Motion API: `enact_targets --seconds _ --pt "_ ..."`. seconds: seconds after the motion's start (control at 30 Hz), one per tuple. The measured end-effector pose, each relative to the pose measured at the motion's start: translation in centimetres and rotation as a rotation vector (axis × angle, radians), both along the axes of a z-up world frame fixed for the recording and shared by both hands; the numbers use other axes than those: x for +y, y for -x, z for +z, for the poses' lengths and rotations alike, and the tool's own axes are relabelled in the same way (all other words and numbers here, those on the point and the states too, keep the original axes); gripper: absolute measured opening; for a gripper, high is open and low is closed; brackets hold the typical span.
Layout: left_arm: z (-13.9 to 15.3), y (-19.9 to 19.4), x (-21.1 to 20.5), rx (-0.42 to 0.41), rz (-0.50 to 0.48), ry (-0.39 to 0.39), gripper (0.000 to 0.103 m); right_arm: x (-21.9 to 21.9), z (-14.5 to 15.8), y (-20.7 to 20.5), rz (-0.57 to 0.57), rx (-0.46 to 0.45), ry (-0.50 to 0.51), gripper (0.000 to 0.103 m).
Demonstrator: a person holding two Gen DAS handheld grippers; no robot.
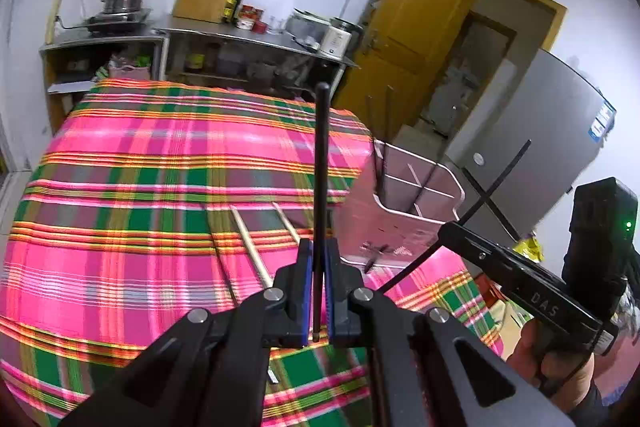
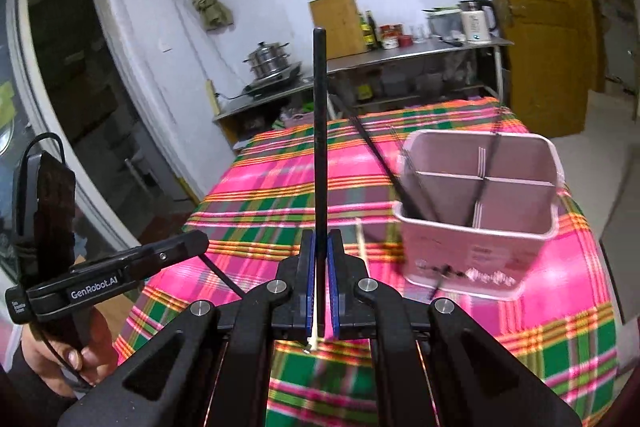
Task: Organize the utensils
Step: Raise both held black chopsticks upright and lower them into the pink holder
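Both sides are busy here. The left hand-held gripper (image 1: pixel 316 291) is clenched on a thin black chopstick (image 1: pixel 321 163), a smooth matte stick standing straight up between the blue ribbed pads (image 1: pixel 305 291). The right hand-held gripper (image 2: pixel 319 287) is clamped the same way on its own black chopstick (image 2: pixel 319 131), also upright, lower end poking out below the pads.

The pale pink utensil holder (image 2: pixel 480 239) sits on the tabletop (image 2: pixel 272 195), which is covered in a loud pink, green and orange plaid cloth. It's a boxy plastic caddy with rounded corners, split by thin dividers into compartments, with a few dark chopsticks leaning inside; I can't tell exactly how many. In the left view the holder (image 1: pixel 400 223) is just to the right of the held stick.

Two light wooden chopsticks (image 1: pixel 252 243) lie flat on the cloth, roughly parallel, near the left gripper.
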State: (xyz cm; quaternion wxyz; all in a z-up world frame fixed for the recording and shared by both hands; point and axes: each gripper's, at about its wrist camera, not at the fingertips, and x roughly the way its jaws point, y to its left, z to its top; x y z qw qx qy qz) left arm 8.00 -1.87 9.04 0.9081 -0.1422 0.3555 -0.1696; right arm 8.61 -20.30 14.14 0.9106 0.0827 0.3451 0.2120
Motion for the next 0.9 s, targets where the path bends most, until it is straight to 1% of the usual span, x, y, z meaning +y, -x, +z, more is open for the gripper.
enact_targets --seconds 0.2,0.5,0.77,0.9 --pt "0.6 -0.7 -2.6 -0.019 -0.057 0.015 0.006 -2.8 0.5 0.4 -0.063 -0.009 -0.008 0.006" --pt "3.8 -2.7 -5.6 -0.081 -0.105 0.029 0.006 -5.2 2.9 -0.4 -0.113 -0.066 -0.017 0.006" --pt "7.5 -5.4 -7.1 -0.157 -0.113 0.041 0.006 -6.8 5.5 -1.8 -0.154 -0.137 -0.024 0.006" --pt "8.5 -7.0 -7.3 -0.179 -0.102 0.052 0.006 -7.5 6.4 -2.6 -0.179 -0.165 -0.028 0.006"
